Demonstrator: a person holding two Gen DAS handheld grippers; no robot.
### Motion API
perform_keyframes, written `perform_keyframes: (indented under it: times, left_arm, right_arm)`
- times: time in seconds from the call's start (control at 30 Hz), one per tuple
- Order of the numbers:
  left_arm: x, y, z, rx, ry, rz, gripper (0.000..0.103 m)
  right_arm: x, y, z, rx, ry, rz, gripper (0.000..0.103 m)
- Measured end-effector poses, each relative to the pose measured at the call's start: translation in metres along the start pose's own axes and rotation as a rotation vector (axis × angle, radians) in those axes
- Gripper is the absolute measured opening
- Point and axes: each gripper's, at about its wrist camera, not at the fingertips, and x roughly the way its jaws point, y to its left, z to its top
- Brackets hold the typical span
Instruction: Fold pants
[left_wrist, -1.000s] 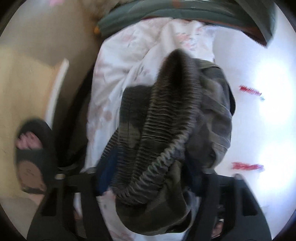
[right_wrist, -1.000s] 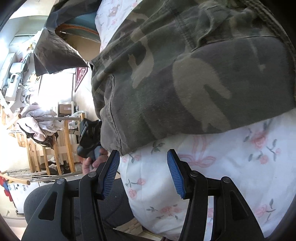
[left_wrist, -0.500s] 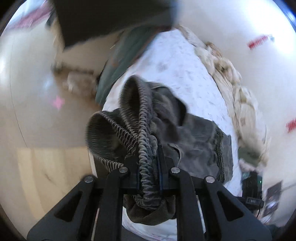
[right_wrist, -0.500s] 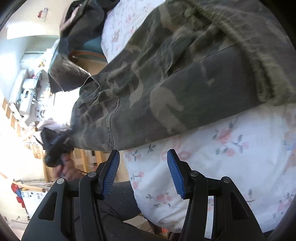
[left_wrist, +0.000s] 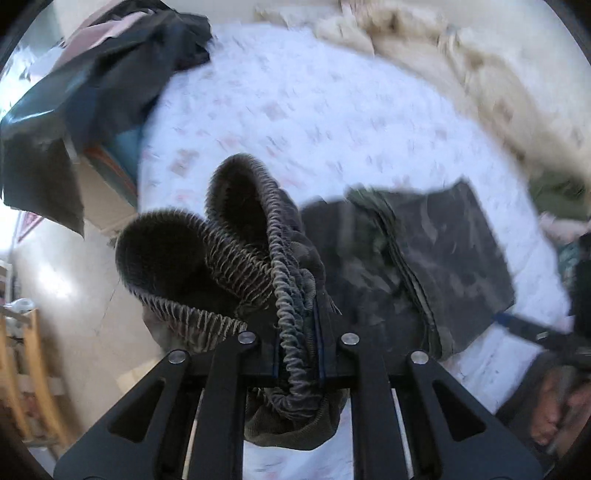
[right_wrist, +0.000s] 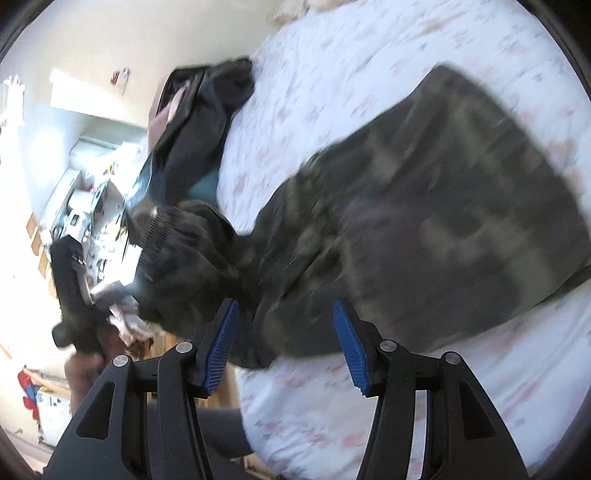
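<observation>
My left gripper (left_wrist: 297, 339) is clamping the ribbed waistband (left_wrist: 291, 295) of the camouflage pants (right_wrist: 424, 221), which are lying across the floral bed sheet (right_wrist: 369, 66). My right gripper (right_wrist: 284, 343) is hovering with its jaws spread, empty, just over the pants' near edge.

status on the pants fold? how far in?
Early to mid. Done: the camo pants lie spread on the floral sheet, legs apparently stacked. In hand: the left gripper is shut on the elastic waistband, lifted off the bed; the right gripper is open over the fabric. Left: lay the waistband over and flatten.
</observation>
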Motion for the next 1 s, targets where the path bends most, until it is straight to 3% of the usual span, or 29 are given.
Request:
perform_keyframes:
  times: [0.07, 0.13, 0.2, 0.23, 0.27, 0.3, 0.33, 0.47, 0.5, 0.57, 0.6, 0.63, 0.7, 0.73, 0.8, 0.93, 1.0]
  left_arm:
    - [0.030, -0.038, -0.004, 0.053, 0.032, 0.053, 0.012]
    - [0.056, -0.068, -0.007, 0.073, 0.045, 0.001, 0.016]
    - [0.069, -0.093, -0.011, 0.072, 0.039, -0.099, 0.016]
    - [0.073, -0.107, -0.014, 0.092, 0.042, -0.130, 0.021]
    - [0.077, -0.120, -0.015, 0.108, 0.052, -0.152, 0.041]
    - [0.082, -0.128, -0.020, 0.110, 0.088, -0.195, 0.051]
    - [0.083, -0.131, -0.023, 0.095, 0.102, -0.225, 0.055]
    - [0.046, -0.104, -0.032, 0.012, 0.097, -0.330, 0.056]
    - [0.029, -0.089, -0.034, -0.028, 0.068, -0.364, 0.058]
    - [-0.012, -0.050, -0.036, -0.086, -0.028, -0.402, 0.071]
    - [-0.023, -0.039, -0.036, -0.091, -0.069, -0.396, 0.074]
    - [-0.037, -0.019, -0.036, -0.093, -0.134, -0.343, 0.080]
    - [-0.045, 0.014, -0.034, -0.106, -0.201, -0.178, 0.090]
    - [-0.036, 0.034, -0.031, -0.132, -0.194, -0.088, 0.090]
    - [-0.013, 0.065, -0.029, -0.220, -0.118, 0.016, 0.090]
    - [0.034, 0.094, -0.035, -0.386, 0.054, 0.060, 0.089]
    - [0.031, 0.101, -0.036, -0.419, 0.034, 0.067, 0.090]
  right_arm:
    - [-0.012, -0.014, 0.005, 0.025, -0.027, -0.005, 0.056]
    - [-0.020, -0.028, 0.006, 0.065, -0.044, -0.001, 0.056]
    - [-0.023, -0.040, 0.011, 0.099, -0.050, 0.009, 0.056]
    - [-0.025, -0.047, 0.011, 0.123, -0.056, 0.014, 0.056]
    - [-0.026, -0.051, 0.011, 0.143, -0.061, 0.017, 0.056]
    - [-0.026, -0.054, 0.012, 0.161, -0.064, 0.017, 0.056]
    - [-0.027, -0.057, 0.015, 0.176, -0.067, 0.019, 0.056]
    - [-0.028, -0.061, 0.024, 0.189, -0.068, 0.014, 0.056]
    - [-0.026, -0.060, 0.024, 0.186, -0.061, 0.019, 0.056]
    - [-0.016, -0.051, 0.026, 0.163, -0.030, 0.022, 0.057]
    - [-0.011, -0.044, 0.025, 0.137, -0.017, 0.018, 0.060]
    - [-0.003, -0.032, 0.025, 0.100, 0.004, 0.014, 0.062]
    - [0.013, -0.012, 0.024, 0.036, 0.050, 0.020, 0.063]
    - [0.022, -0.001, 0.024, 0.004, 0.072, 0.025, 0.063]
    - [0.044, 0.027, 0.030, -0.080, 0.112, 0.009, 0.063]
    - [0.093, 0.078, 0.049, -0.234, 0.160, -0.059, 0.062]
    - [0.122, 0.100, 0.058, -0.301, 0.175, -0.097, 0.056]
